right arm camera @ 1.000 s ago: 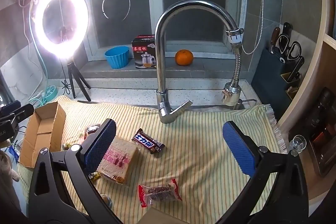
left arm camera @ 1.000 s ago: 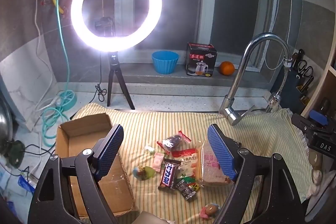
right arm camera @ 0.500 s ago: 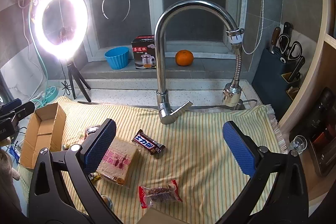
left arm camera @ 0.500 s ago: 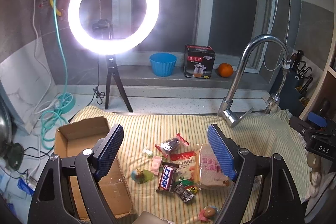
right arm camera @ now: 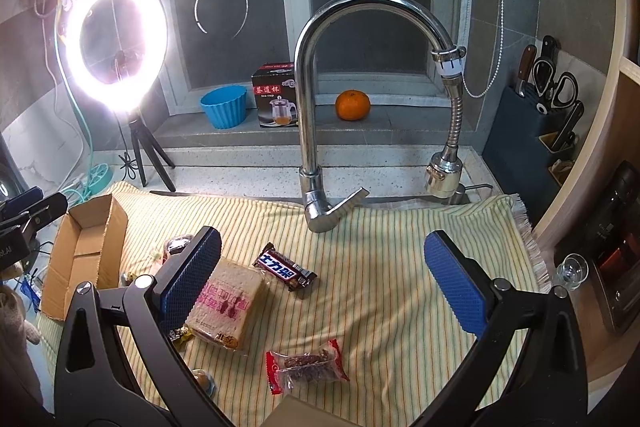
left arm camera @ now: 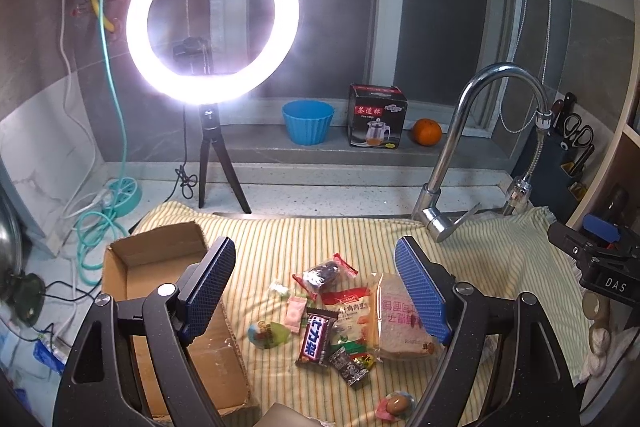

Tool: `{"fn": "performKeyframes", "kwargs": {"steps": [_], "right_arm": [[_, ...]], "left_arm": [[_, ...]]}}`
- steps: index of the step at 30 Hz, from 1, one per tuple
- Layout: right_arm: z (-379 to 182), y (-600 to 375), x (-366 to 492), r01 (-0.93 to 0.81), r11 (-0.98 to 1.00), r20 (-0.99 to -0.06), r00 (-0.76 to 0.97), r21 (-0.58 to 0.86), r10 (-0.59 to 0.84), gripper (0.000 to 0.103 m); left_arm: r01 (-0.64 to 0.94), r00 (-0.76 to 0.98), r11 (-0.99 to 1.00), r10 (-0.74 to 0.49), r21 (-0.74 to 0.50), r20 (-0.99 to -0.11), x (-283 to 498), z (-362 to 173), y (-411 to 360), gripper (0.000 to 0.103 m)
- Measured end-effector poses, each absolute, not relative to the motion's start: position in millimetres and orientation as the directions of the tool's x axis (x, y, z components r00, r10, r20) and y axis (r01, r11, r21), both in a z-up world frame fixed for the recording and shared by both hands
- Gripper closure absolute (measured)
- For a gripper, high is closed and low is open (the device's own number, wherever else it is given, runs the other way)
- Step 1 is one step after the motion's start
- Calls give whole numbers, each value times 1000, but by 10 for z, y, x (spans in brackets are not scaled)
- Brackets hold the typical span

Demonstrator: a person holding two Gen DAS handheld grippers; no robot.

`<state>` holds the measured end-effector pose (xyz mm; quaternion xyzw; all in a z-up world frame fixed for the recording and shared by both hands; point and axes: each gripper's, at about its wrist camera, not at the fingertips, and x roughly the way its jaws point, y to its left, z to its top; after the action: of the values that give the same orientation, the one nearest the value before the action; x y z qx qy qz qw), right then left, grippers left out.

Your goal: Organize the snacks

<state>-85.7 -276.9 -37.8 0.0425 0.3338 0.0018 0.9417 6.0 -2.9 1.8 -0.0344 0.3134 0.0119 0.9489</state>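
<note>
Left wrist view is showing the left tool [left arm camera: 314, 287] hanging wide apart over a pile of snacks, holding nothing. The snacks are lying on the striped cloth [left arm camera: 280, 239] that is covering the bench. The cardboard box [left arm camera: 160, 279] is sitting just beside them, open on top, and it looks like the place they are going.

The chocolate bar [left arm camera: 316, 337] is looking small and light, with a shiny wrapper that may be slippery, so pinching it across the short sides seems best. The bread pack [left arm camera: 400, 323] is looking soft and puffy, so a gentle squeeze on its edges should be keeping it from squashing.

The right tool [right arm camera: 320, 283] is also standing wide apart and empty. A second chocolate bar [right arm camera: 285, 267] and a red-ended nut bar [right arm camera: 306, 367] are lying loose between its fingers, well apart from the box.
</note>
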Motion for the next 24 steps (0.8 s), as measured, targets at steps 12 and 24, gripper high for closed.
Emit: {"fn": "performKeyframes", "kwargs": {"steps": [12,24], "right_arm": [[-381,-2757,-851,24,996,-633,774,83,34,0],[-388,-2737,-832,24,996,-637,770,83,34,0]], "left_arm": [[-35,802,998,-7,-59,-597,82,13,-41,21],[-29,801,998,-11,-56,-599,93,7,-66,21]]}}
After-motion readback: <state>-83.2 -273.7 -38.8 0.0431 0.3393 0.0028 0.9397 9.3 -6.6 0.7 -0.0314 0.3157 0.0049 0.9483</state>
